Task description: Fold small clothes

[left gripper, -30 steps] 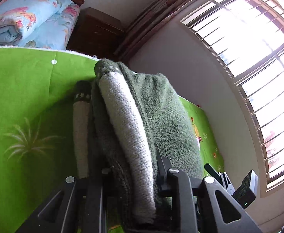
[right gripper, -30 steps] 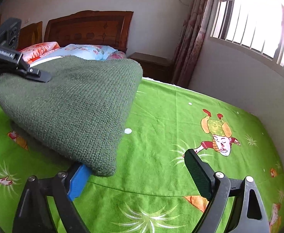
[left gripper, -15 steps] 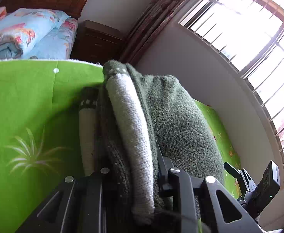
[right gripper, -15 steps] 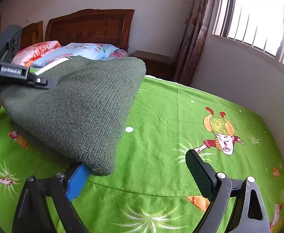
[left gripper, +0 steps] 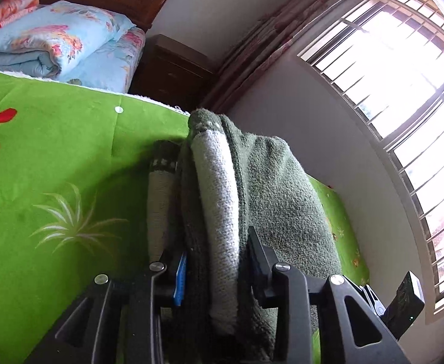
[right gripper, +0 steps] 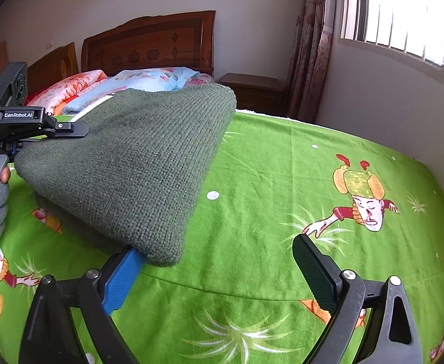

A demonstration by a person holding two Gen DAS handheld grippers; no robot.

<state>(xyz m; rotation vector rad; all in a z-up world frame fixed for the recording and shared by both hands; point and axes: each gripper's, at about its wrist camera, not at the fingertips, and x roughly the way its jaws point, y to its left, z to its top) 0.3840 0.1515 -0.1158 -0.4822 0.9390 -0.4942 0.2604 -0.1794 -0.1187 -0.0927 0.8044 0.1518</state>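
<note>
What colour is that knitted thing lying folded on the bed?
The knitted garment is dark green with a pale grey-white band; the green shows best in the right wrist view.

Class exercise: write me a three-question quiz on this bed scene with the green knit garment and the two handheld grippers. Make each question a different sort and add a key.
1. True or false: the right gripper is clamped on the folded green sweater.
2. Multiple choice: what lies between the left gripper's fingers? A) a pillow B) the sweater's stacked layers C) nothing
3. Fill in: the sweater rests on a green ____ printed with cartoon figures.

Key
1. False: its jaws stand wide apart, with only the blue finger tucked under the sweater's corner.
2. B: green and pale knit layers fill the gap, and the jaws are opening.
3. Blanket.
</note>
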